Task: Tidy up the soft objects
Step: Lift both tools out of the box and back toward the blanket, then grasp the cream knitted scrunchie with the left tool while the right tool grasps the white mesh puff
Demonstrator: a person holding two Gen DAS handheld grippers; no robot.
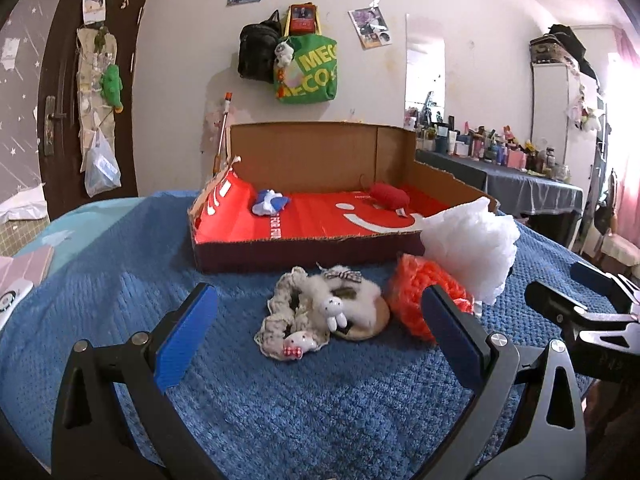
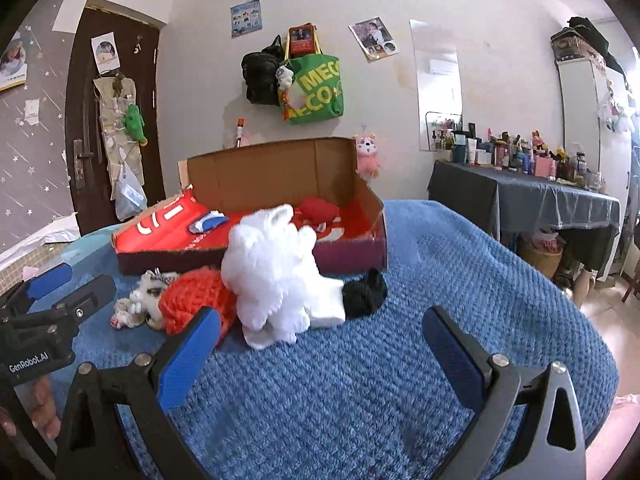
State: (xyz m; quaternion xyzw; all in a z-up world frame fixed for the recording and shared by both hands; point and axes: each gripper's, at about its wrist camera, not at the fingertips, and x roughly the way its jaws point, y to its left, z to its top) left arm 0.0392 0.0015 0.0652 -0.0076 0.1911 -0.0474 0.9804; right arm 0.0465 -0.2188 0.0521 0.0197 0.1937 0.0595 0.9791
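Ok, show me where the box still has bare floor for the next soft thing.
Inside the cardboard box, the red floor is free between the blue-white item on the left and the red plush on the right, and along the front wall. It is crowded outside: scrunchies, orange knit and white fluff bunch against the box front.

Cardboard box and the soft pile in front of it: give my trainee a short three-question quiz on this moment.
1. True or false: the cardboard box already holds the red plush and the blue-and-white soft item.
2. Which lies nearest the black soft item? A) white fluffy item B) orange knitted item C) white bunny scrunchie
3. Fill in: the left gripper and right gripper are both ____ and hold nothing.

Key: 1 true; 2 A; 3 open.
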